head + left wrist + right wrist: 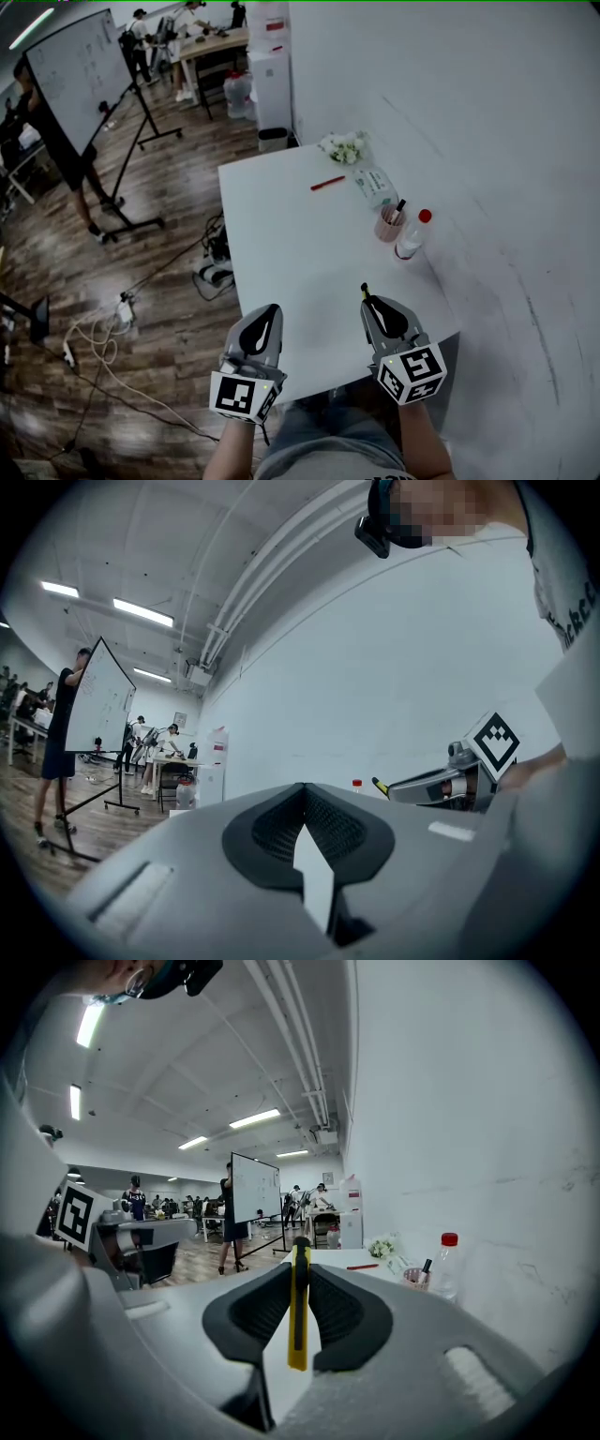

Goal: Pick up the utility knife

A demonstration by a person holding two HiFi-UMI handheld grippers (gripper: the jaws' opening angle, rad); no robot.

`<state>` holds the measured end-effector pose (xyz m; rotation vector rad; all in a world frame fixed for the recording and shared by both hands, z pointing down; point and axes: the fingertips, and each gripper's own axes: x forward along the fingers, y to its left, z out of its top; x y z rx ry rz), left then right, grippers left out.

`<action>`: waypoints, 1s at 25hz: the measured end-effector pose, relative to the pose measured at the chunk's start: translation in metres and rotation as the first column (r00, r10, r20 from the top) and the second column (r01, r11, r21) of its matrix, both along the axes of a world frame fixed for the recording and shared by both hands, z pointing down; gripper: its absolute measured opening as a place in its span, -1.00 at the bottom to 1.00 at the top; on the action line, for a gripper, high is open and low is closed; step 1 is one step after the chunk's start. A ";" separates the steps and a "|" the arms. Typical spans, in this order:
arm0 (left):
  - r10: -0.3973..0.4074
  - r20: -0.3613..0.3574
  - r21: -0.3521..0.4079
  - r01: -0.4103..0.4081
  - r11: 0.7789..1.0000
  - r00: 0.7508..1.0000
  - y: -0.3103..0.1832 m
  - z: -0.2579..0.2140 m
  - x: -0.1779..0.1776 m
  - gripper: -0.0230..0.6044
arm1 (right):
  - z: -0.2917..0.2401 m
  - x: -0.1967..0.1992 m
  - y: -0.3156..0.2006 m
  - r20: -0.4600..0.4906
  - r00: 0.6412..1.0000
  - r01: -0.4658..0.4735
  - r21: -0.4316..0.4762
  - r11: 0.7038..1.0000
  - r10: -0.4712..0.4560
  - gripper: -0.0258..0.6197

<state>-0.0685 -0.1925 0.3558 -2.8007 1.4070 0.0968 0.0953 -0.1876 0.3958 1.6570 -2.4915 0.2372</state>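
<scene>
The utility knife, yellow with a black slider, stands on edge between the pads of my right gripper, which is shut on it. In the head view the right gripper hangs over the near right part of the white table, and the knife's tip pokes out past the fingertips. My left gripper is level beside it over the near edge, its tips together with nothing between them. In the left gripper view those jaws meet, and the right gripper shows at the right with the knife's tip.
A pink cup of pens, a red-capped bottle, a packet, a red pen and white flowers sit along the table's far right. The wall lies to the right. A whiteboard stand and cables are on the floor at left.
</scene>
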 end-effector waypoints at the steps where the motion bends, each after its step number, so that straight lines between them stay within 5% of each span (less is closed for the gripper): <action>1: 0.004 -0.002 0.001 -0.004 1.000 1.000 0.000 0.000 0.001 -0.86 | -0.003 0.000 0.001 0.003 1.000 0.000 0.012 1.000 0.000 -0.74; 25: 0.034 0.005 0.010 -0.034 0.999 0.999 -0.005 -0.014 0.009 -0.87 | -0.049 0.007 0.017 0.074 0.997 -0.032 0.202 0.979 0.018 -0.73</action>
